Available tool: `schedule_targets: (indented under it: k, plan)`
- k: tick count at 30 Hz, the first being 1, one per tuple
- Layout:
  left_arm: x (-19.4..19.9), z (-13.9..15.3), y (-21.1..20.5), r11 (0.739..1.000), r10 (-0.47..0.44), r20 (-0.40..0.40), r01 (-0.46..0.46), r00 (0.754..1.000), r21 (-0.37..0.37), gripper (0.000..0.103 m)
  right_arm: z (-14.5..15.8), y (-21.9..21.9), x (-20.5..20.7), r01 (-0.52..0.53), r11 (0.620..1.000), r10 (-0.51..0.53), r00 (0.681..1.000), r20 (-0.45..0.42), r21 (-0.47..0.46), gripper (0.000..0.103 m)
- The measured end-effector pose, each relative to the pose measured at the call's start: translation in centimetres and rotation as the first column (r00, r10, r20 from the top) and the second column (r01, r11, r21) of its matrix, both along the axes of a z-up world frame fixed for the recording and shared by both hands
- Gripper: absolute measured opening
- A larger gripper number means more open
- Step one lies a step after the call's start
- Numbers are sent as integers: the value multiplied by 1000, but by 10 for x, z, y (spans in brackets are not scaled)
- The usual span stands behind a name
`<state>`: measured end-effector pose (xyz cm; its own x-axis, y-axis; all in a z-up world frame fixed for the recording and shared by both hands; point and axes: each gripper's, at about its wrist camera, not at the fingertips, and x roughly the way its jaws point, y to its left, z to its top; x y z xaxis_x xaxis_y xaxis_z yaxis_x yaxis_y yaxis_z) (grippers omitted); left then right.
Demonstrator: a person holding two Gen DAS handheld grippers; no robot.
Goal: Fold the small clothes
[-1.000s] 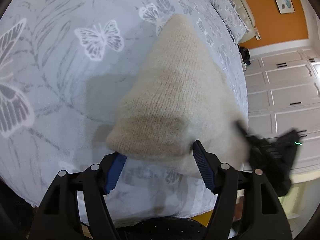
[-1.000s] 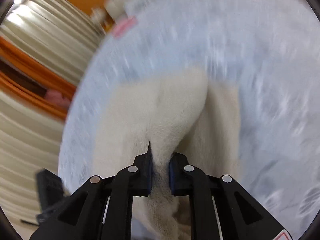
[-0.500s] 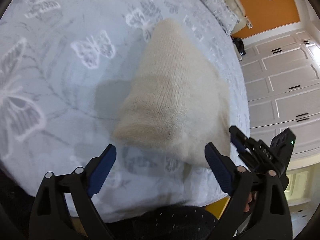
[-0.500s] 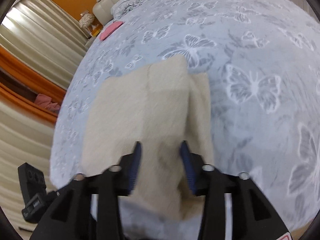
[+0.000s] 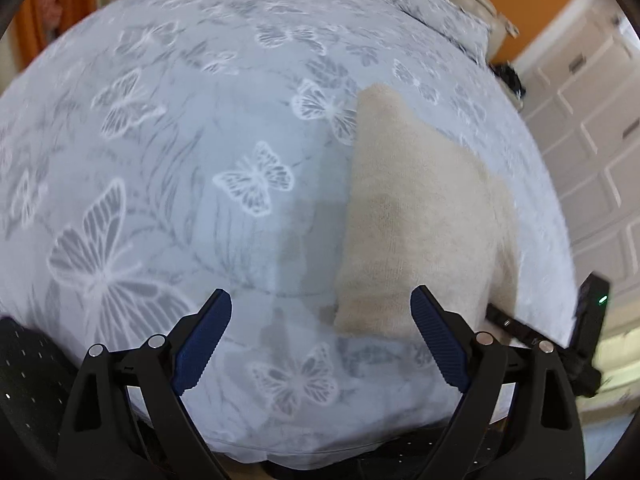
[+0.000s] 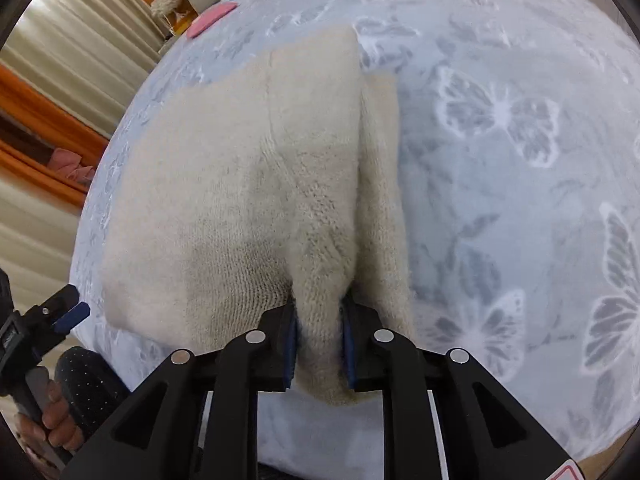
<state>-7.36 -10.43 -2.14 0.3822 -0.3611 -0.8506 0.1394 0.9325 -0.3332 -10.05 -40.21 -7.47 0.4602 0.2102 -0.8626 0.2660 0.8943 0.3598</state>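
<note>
Right gripper [image 6: 319, 344] clamps cream knitted garment's [image 6: 240, 184] near edge on butterfly-print grey bedspread [image 5: 160, 160]; left gripper [image 5: 320, 344] spread wide, holding nothing.

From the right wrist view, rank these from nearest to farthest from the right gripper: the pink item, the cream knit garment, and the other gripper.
1. cream knit garment: pinched in the right gripper.
2. left gripper: low at the left edge, beside the bed.
3. pink item: far across the bedspread, top left.

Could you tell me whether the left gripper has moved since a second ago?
Yes: the left gripper has shifted left of the cream knit garment, which now lies by its right finger.
</note>
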Motion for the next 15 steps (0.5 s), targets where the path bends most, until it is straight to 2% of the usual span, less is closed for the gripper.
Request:
schedule_targets:
  k: [1, 4, 6, 9, 11, 15]
  plan:
    - [0, 1, -4, 1000, -14, 6, 14, 1000, 14, 89, 5, 0, -1, 5, 1000, -5, 1000, 5, 5, 20]
    - [2, 3, -16, 998, -45, 29, 44, 999, 46, 89, 19, -3, -9, 44, 999, -45, 999, 26, 28, 31]
    - [4, 4, -24, 997, -62, 30, 60, 998, 56, 89, 30, -6, -14, 73, 997, -73, 996, 44, 4, 53]
    - [8, 6, -32, 995, -76, 28, 74, 997, 61, 89, 40, -13, -14, 115, 993, -114, 991, 64, -8, 67]
    - [11, 7, -36, 995, -78, 35, 76, 996, 66, 89, 39, -19, -13, 137, 990, -137, 989, 60, -5, 72]
    - [24, 8, -44, 995, -86, 20, 85, 996, 48, 93, 27, -22, 4, 139, 990, -140, 990, 21, 40, 72]
